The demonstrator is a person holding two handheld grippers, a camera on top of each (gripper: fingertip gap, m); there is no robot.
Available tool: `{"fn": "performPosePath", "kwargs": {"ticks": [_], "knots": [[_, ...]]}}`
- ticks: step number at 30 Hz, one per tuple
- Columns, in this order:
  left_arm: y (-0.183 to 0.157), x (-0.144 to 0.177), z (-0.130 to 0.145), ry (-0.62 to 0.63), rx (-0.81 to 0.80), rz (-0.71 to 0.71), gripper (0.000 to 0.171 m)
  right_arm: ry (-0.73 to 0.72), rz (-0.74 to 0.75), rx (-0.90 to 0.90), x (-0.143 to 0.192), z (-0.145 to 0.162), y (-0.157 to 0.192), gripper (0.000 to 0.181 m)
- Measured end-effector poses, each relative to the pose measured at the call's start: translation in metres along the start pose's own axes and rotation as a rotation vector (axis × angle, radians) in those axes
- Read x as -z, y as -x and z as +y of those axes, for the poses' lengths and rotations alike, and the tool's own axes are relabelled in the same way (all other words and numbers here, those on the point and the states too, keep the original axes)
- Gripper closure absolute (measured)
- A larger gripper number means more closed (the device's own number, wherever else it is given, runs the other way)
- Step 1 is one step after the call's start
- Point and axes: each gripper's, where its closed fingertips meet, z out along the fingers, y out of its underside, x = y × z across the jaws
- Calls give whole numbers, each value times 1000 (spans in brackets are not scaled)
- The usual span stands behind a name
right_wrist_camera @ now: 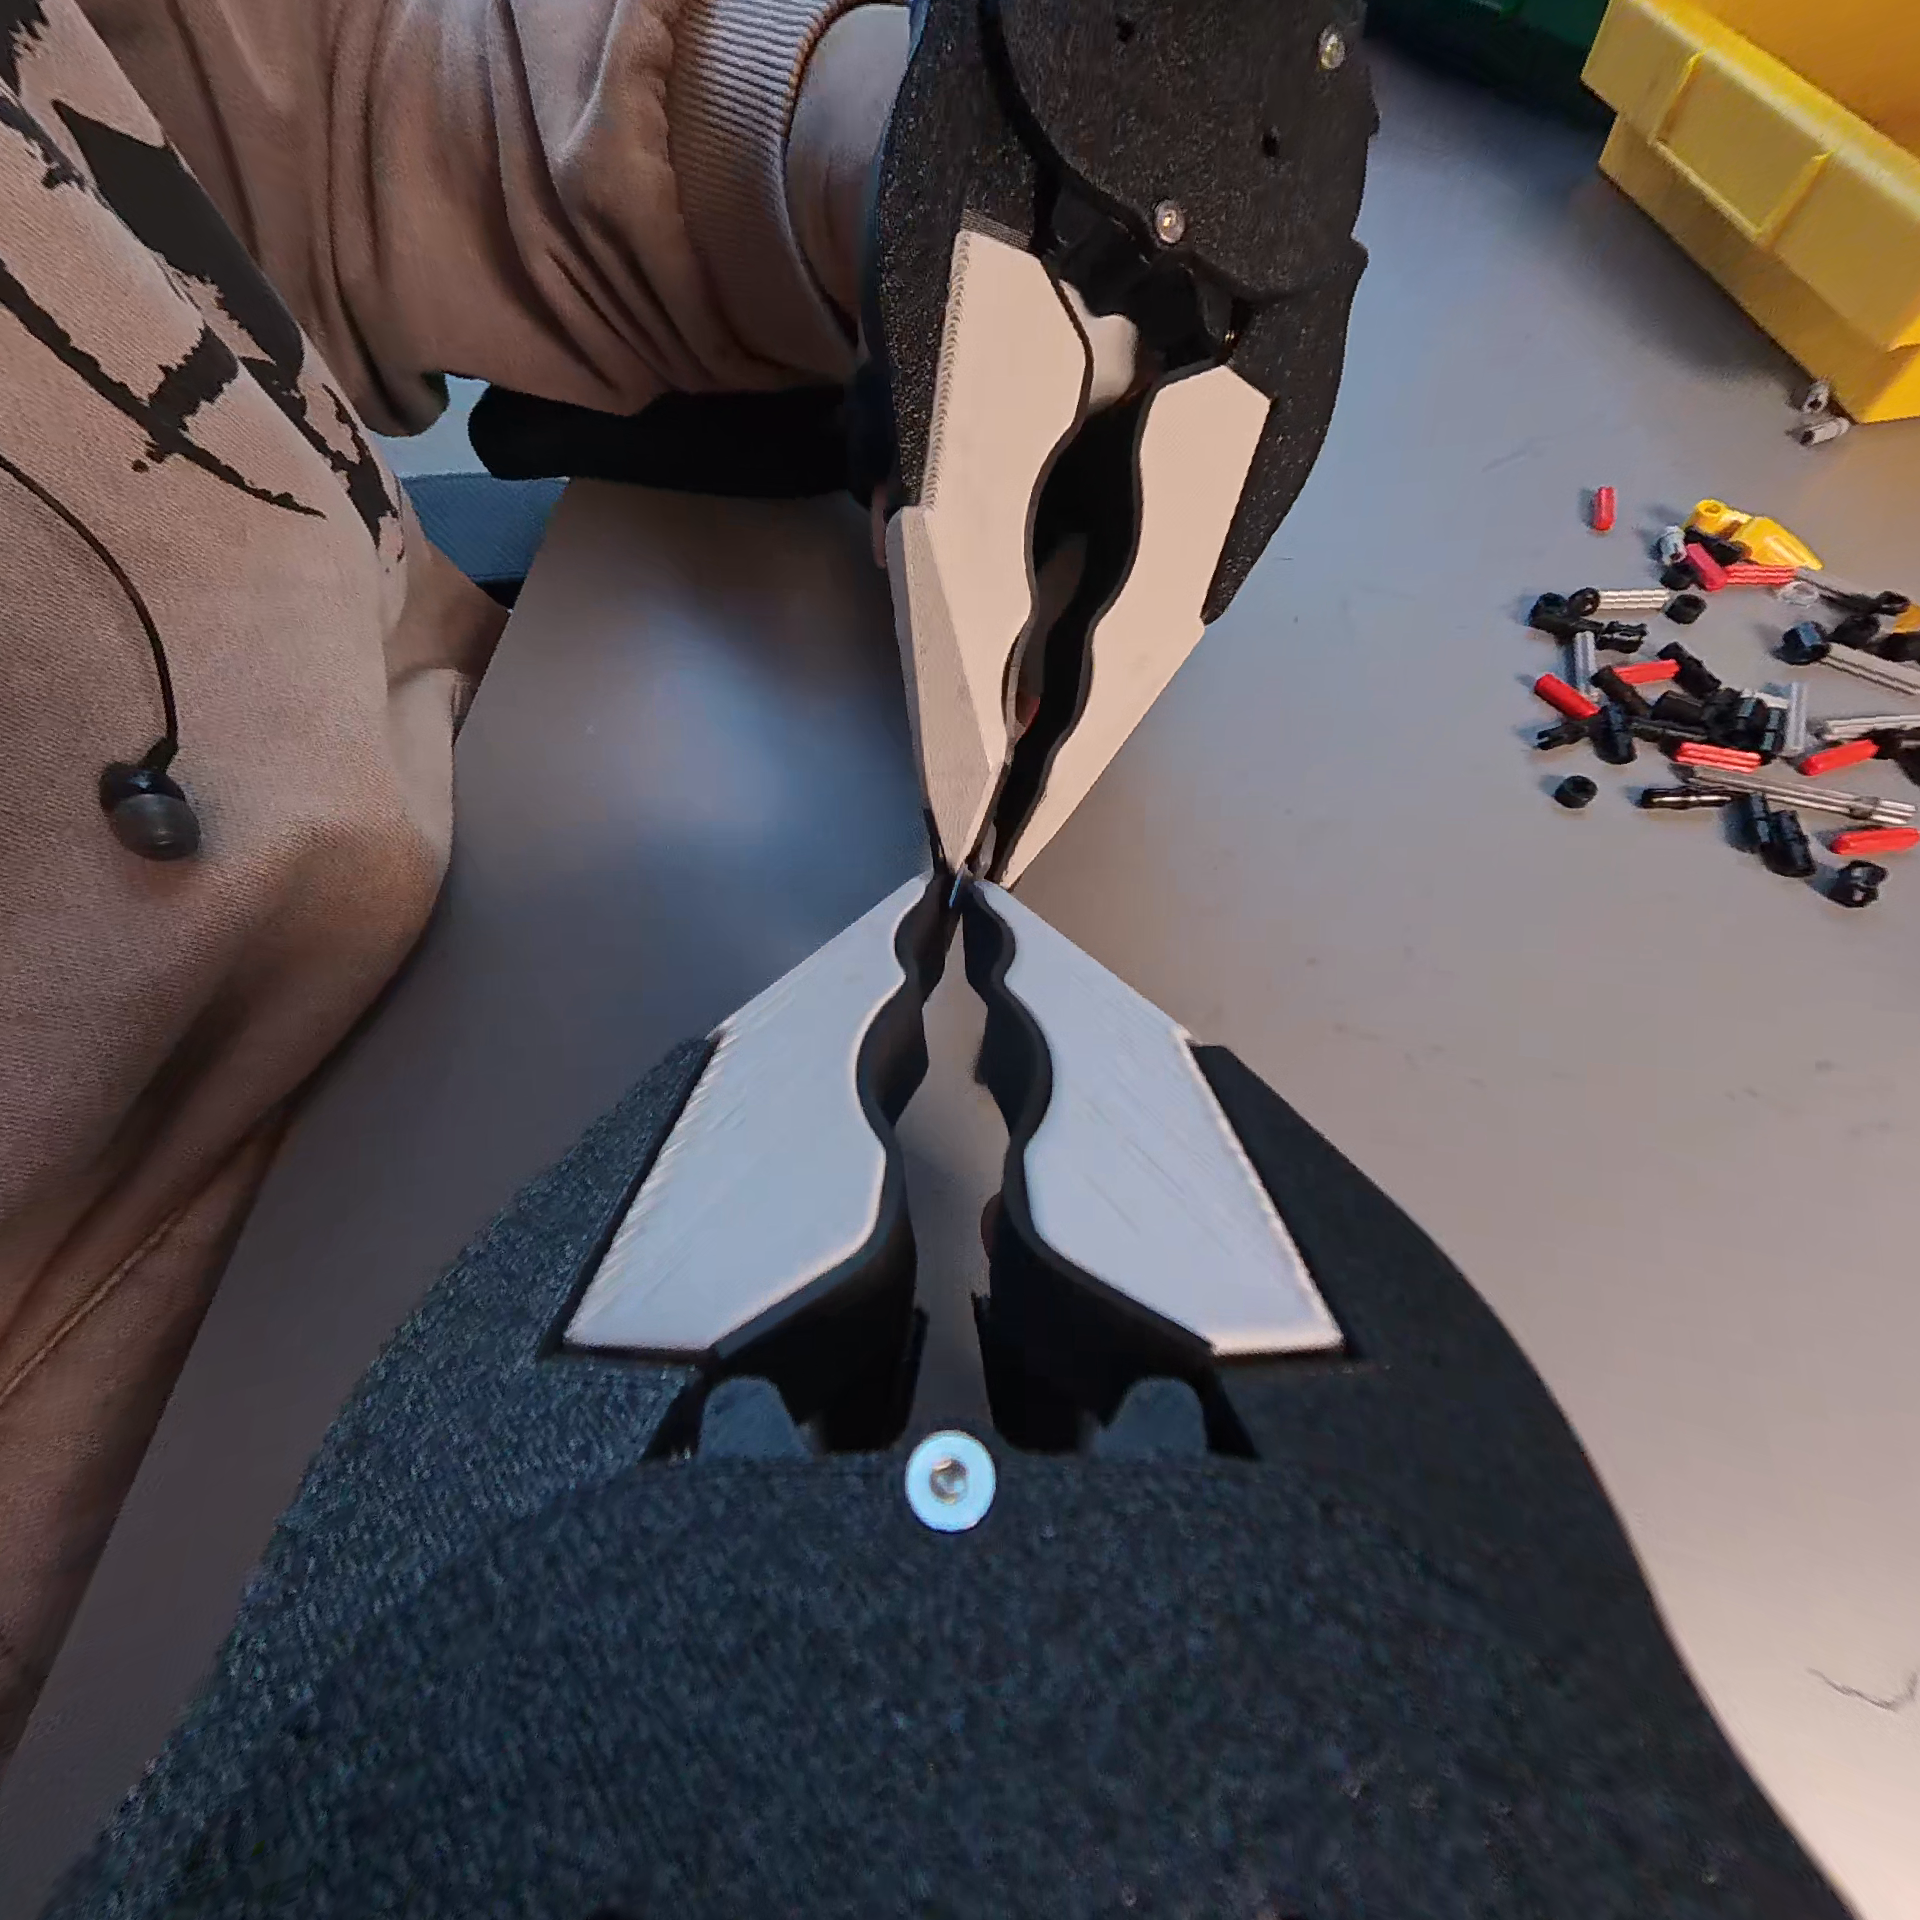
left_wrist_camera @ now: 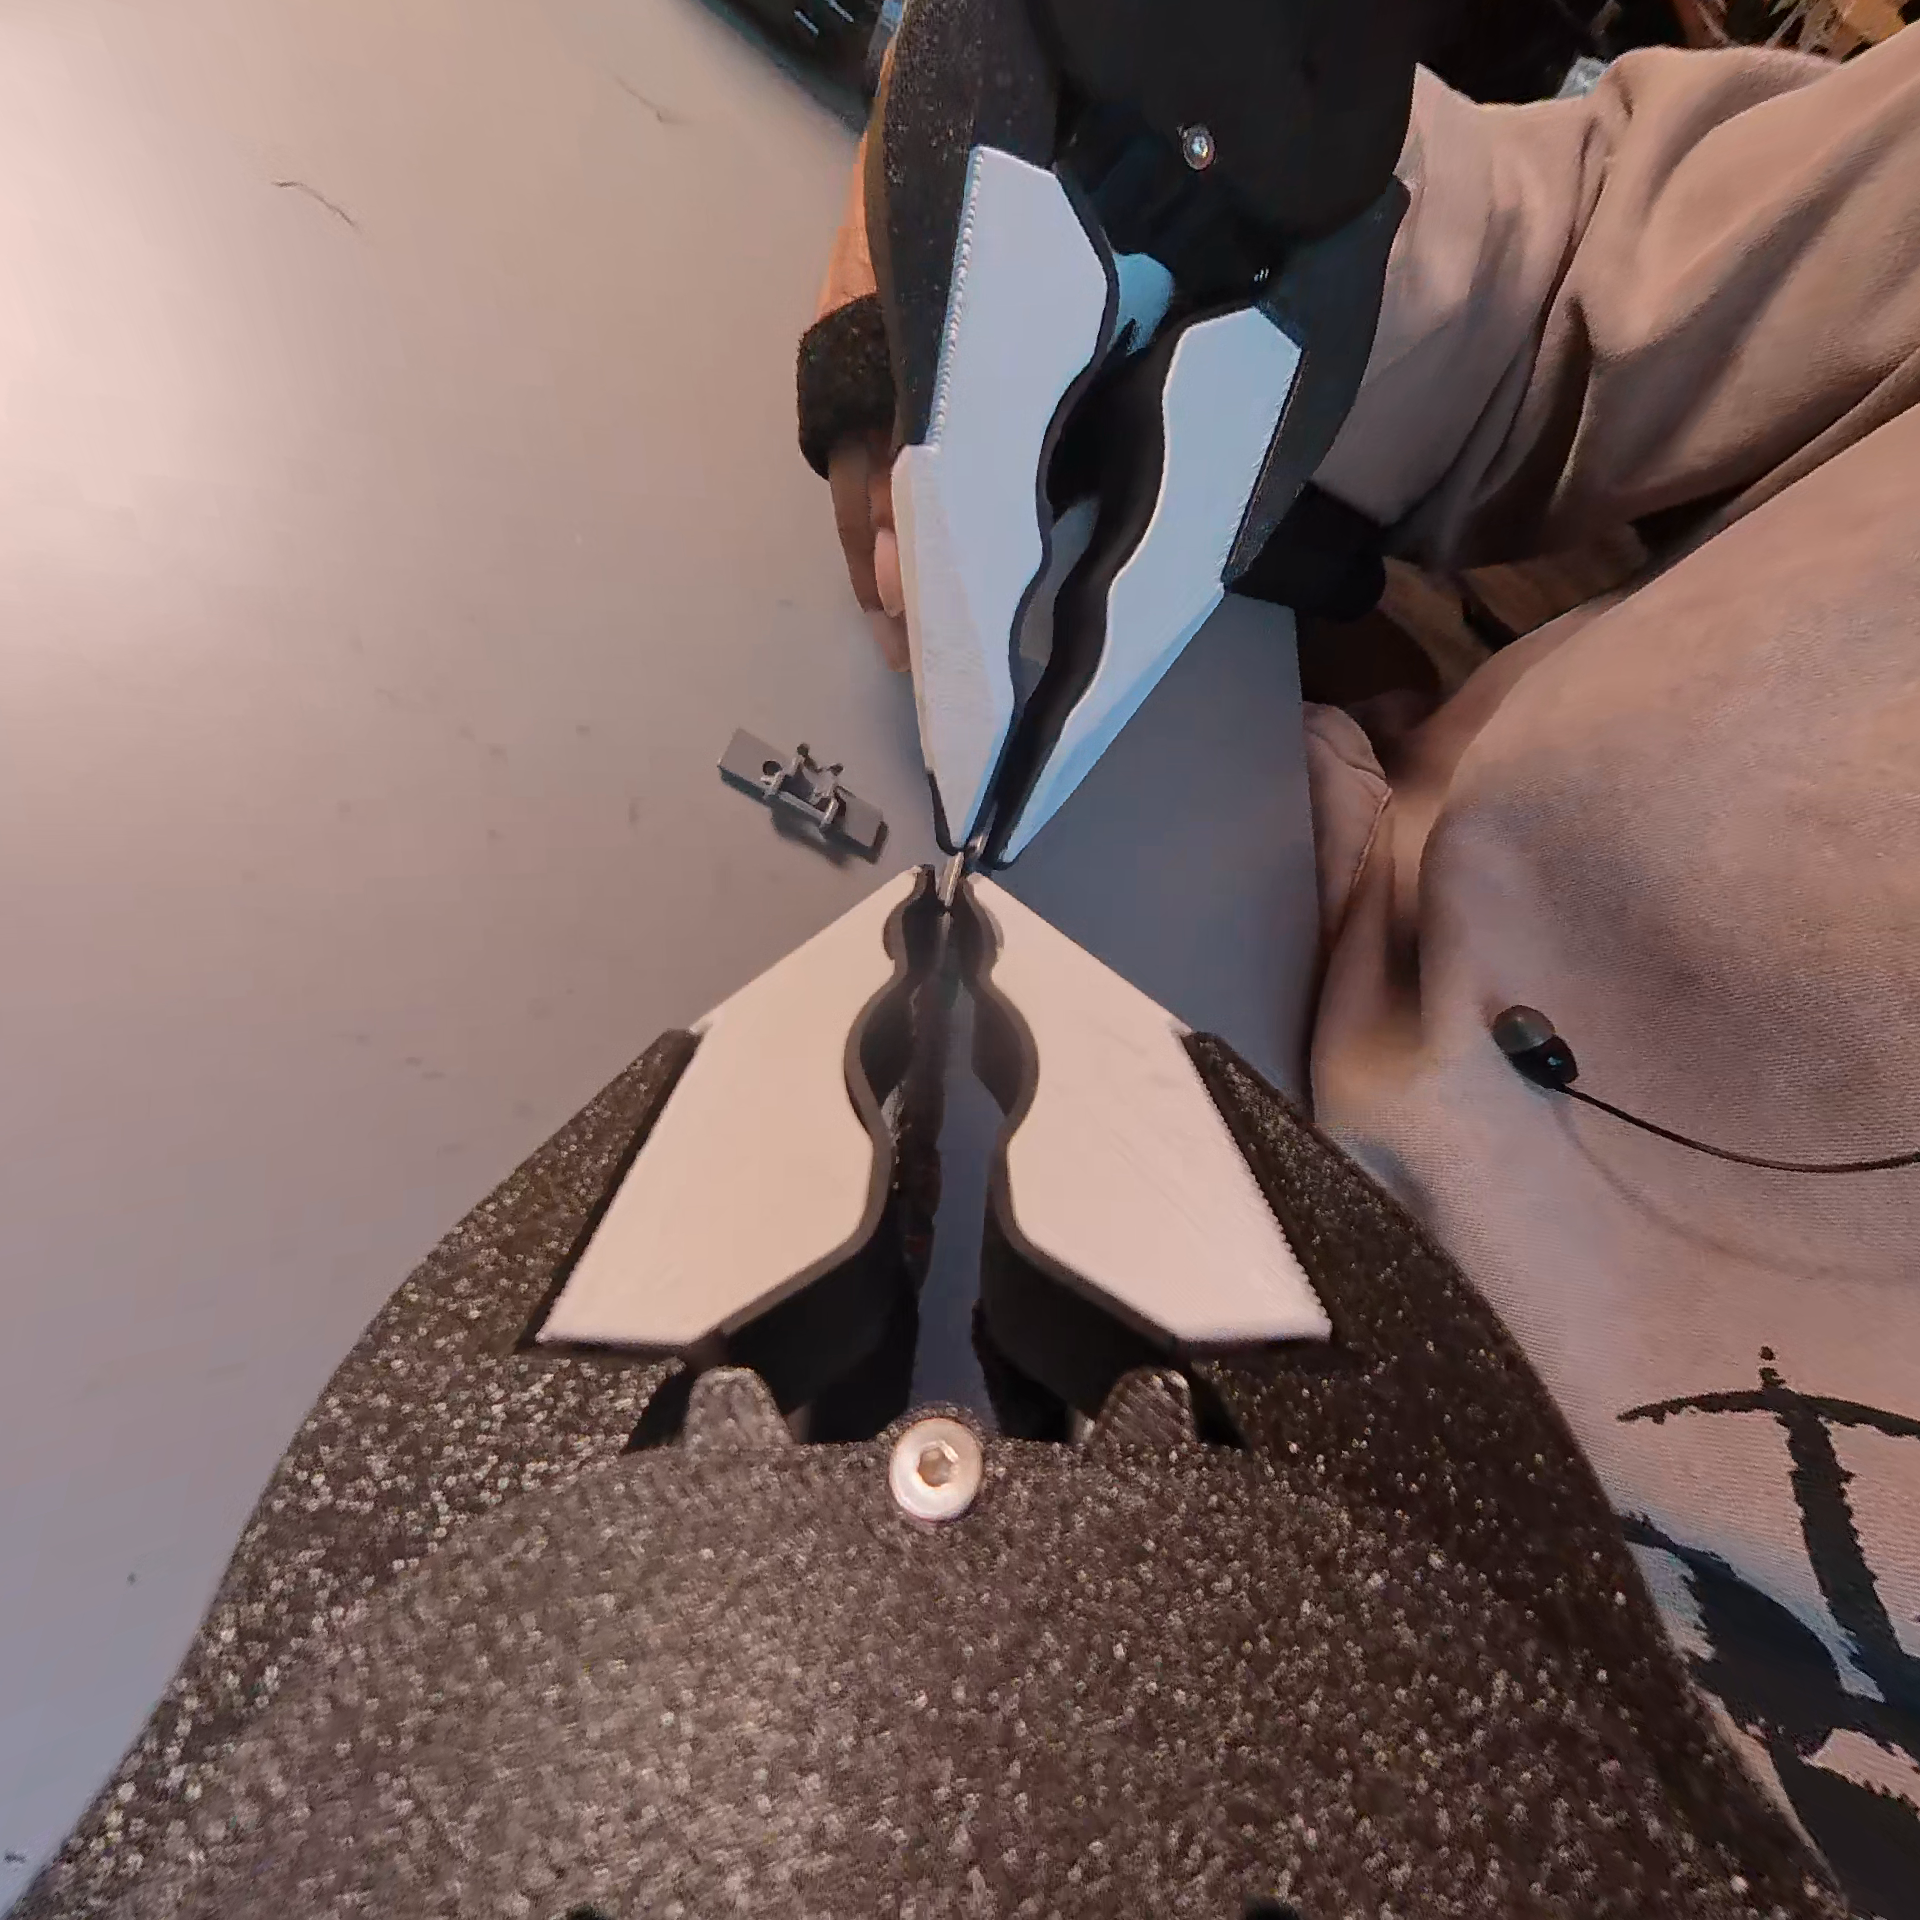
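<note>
The left tongs [left_wrist_camera: 948, 883] and the right tongs [right_wrist_camera: 956, 891] meet tip to tip above the bench [left_wrist_camera: 364, 520], and both are clamped on the same small metal pin [left_wrist_camera: 951, 871]. In the left wrist view the pin shows as a short silvery rod bridging the two pairs of tips; in the right wrist view it is only a thin dark sliver [right_wrist_camera: 953, 885] between them, too small to make out further. Each pair of white fingers is drawn nearly together at the tips, with a narrow wavy gap behind them.

Just beside the meeting point, to the left in the left wrist view, a small grey plastic bracket [left_wrist_camera: 800, 798] lies flat on the bench, apart from both tongs. A person's hand in a black fingerless glove [left_wrist_camera: 847, 384] grips the right tongs, and a beige sweatshirt [left_wrist_camera: 1610, 831] with black print fills the edge nearest the person, a black cord end [left_wrist_camera: 1532, 1039] hanging from it.

Farther out, well apart from the tongs in the right wrist view, a scatter of small black, red, grey and yellow plastic parts [right_wrist_camera: 1725, 696] lies on the bench. Beyond it, at the upper corner, stands a yellow bin [right_wrist_camera: 1766, 177].
</note>
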Motion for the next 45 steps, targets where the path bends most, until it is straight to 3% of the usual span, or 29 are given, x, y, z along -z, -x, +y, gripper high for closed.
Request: {"fn": "performPosePath", "kwargs": {"ticks": [7,13,19,27,35,45], "knots": [[2,-7,5,49,-74,-71,171,44,-22,8,-3,9,4,181],[-2,-10,7,61,-80,-43,171,51,-51,35,0,11,9,181],[-10,-3,-4,-2,-113,-2,169,-54,-133,-106,11,1,3,181],[-7,-8,0,12,-161,-64,169,14,-106,-85,8,10,5,181],[13,-7,0,-14,-14,-105,169,65,12,-14,2,14,-5,181],[10,-5,3,19,-49,-123,168,15,-7,-47,0,8,-2,181]]}}
